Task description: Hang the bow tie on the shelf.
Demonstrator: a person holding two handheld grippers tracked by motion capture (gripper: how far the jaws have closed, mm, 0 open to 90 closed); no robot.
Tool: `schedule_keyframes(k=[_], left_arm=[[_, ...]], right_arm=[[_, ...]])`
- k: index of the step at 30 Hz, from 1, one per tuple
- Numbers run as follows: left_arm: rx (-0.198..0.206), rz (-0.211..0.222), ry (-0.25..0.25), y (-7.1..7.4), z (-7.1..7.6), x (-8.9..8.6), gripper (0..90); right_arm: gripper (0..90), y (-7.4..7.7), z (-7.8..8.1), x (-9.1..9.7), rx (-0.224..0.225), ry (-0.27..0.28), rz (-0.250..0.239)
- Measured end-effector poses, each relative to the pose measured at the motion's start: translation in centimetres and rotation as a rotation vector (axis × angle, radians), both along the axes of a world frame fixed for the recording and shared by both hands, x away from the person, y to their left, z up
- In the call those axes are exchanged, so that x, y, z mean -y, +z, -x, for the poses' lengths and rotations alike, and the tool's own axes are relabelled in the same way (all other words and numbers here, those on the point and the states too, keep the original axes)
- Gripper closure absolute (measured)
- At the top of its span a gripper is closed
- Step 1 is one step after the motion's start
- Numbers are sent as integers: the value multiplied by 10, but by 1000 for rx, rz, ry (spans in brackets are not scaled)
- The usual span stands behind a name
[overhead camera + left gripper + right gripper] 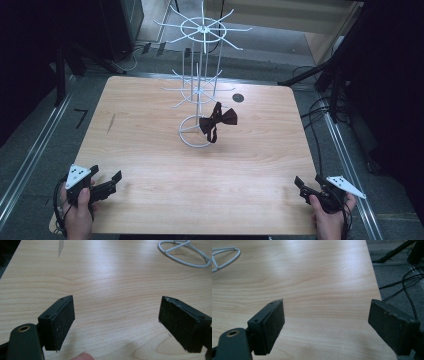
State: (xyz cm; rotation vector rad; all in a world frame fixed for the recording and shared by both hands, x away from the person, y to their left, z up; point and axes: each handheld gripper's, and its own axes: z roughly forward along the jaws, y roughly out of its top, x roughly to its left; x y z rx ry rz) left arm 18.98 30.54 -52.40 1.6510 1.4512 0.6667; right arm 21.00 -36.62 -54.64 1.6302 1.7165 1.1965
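In the high view a dark brown bow tie (218, 120) hangs from a lower arm of the white wire display stand (200, 75) at the centre of the frame, its strap loop drooping to just above the stand's ring base. The left hand-held gripper (106, 182) sits at the lower left of the frame and the right hand-held gripper (303, 186) at the lower right, both well apart from the bow tie, both with jaws spread wide and nothing between them; each gripper's own view shows the two black pads (63, 323) parted over bare table (150, 150). Judging by this, the work is at a resting point with the bow tie on the stand, and any reach for it should go slowly. To do it well, one gripper should come in level with the knot, close on the thick middle rather than a soft wing, and lift along the wire arm, not across it, since the stand looks light and could tip or spin. The bow tie looks like soft, matte fabric, pinched at the centre with two flared wings. The stand is thin, glossy coated wire with radiating spokes in two tiers. The table is pale wood grain, smooth, with rounded corners; the gripper pads look rough and grainy.
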Motion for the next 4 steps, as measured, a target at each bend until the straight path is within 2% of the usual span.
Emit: schedule_keyframes(k=[4], left_arm=[[-4,-6,-2,0,-1,0,144]], right_arm=[[140,-1,0,-2,7,-7,8]])
